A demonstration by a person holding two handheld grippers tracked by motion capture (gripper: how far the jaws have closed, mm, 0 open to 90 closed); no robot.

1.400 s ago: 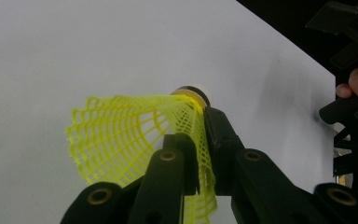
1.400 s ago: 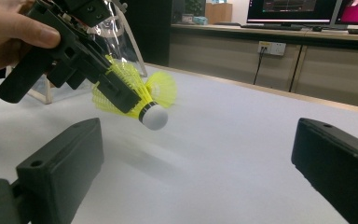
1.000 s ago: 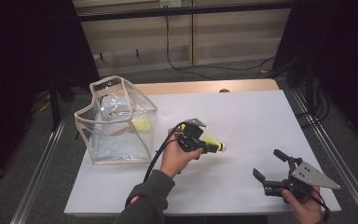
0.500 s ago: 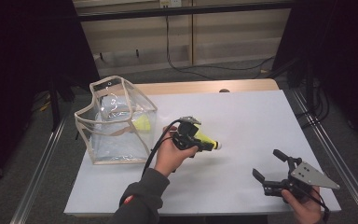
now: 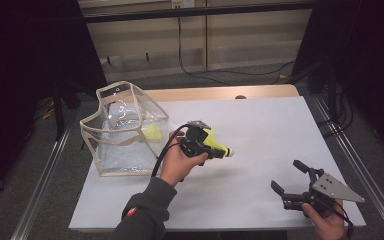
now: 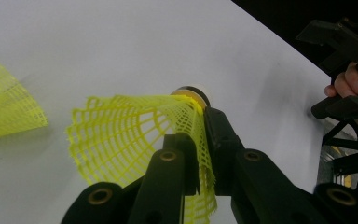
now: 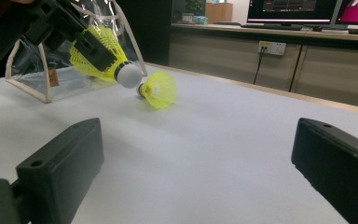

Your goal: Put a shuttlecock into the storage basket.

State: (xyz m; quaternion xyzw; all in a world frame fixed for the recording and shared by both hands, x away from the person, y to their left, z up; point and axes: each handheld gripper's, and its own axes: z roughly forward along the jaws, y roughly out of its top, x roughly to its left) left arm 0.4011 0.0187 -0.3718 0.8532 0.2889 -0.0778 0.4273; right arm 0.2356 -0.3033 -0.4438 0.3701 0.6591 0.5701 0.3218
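Note:
My left gripper (image 5: 214, 146) is shut on the skirt of a yellow mesh shuttlecock (image 5: 219, 145), held just above the white table with its white cork pointing right. In the left gripper view the jaws (image 6: 200, 135) pinch the skirt of the shuttlecock (image 6: 121, 140) and the cork sits beyond the tips. A second yellow shuttlecock (image 5: 152, 132) lies on the table beside a clear plastic bag (image 5: 122, 132); it also lies there in the right gripper view (image 7: 158, 88). My right gripper (image 5: 292, 180) rests open near the front right edge, nothing between its jaws (image 7: 196, 158).
The clear bag (image 7: 28, 70) with beige trim stands at the table's left, mouth upward. The white table top (image 5: 265, 120) has a wooden strip along its far edge. Metal rails run along both sides, and cables hang behind the table.
The left gripper has shifted slightly left, toward the bag, with the shuttlecock still in it. The right gripper has not moved.

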